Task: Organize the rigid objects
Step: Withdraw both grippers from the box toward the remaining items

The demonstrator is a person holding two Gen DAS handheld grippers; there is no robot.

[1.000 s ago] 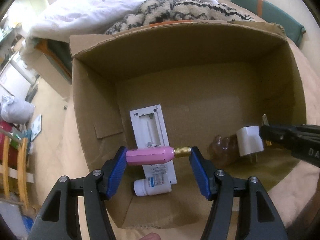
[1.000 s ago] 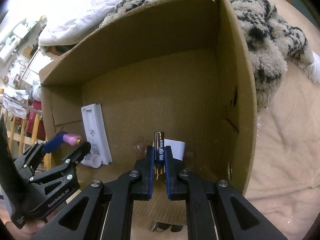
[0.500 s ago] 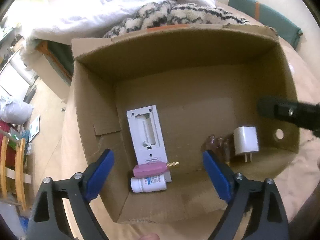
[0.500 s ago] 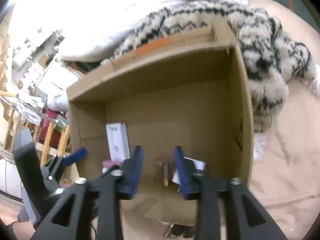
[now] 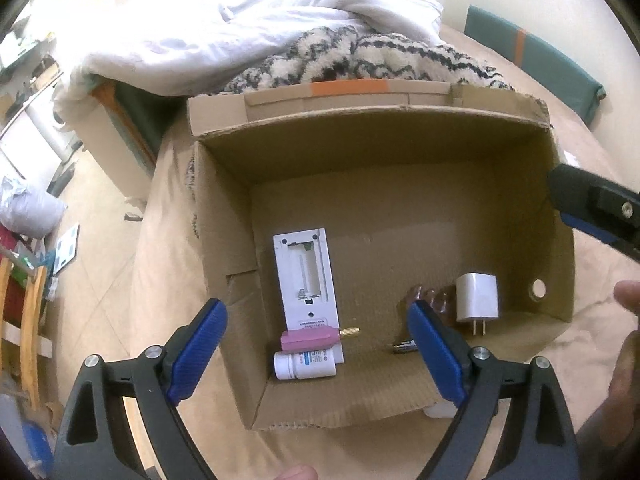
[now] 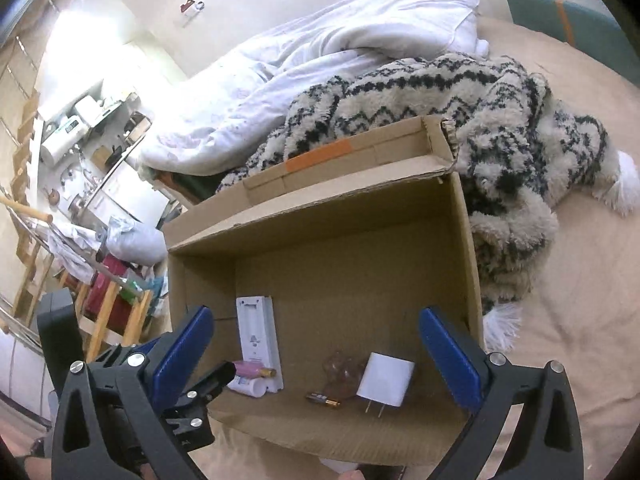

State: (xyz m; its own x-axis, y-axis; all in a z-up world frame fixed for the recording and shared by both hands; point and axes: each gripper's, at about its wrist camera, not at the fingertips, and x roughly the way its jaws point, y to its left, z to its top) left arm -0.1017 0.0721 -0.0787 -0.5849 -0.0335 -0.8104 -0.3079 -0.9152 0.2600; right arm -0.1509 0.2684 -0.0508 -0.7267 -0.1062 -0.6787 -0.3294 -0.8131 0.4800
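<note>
Both sets of jaws stand wide apart w/ nothing between the blue pads: left gripper (image 5: 316, 354) and right gripper (image 6: 316, 360) hover above the near rim of the cardboard box (image 6: 320, 440), empty.

Contents, all on the box floor:
- White remote (image 5: 306, 280), back side up, battery bay uncovered, lies left of centre.
- Pink cylinder w/ brass tip (image 5: 310, 338) rests across the remote's near end, touching it.
- White pill bottle (image 5: 304, 366) lies on its side just in front of the pink item.
- White charger plug (image 6: 385, 380), prongs toward the camera, sits toward the right wall.
- AA battery (image 6: 323, 399) lies flat near the front wall, just left of the plug.

Handling: all items are rigid and light. Battery, bottle and pink cylinder are round and smooth, so they will likely roll or slip; grip across the diameter at mid-length. Plug: grip the flat sides, not the prongs. Remote: grip across the narrow width.

Visibility: clear brownish object (image 6: 340, 370) between battery and plug is too indistinct to identify, poss. a moulded plastic piece. Battery is partly hidden behind the left gripper's pad in the left wrist view.
</note>
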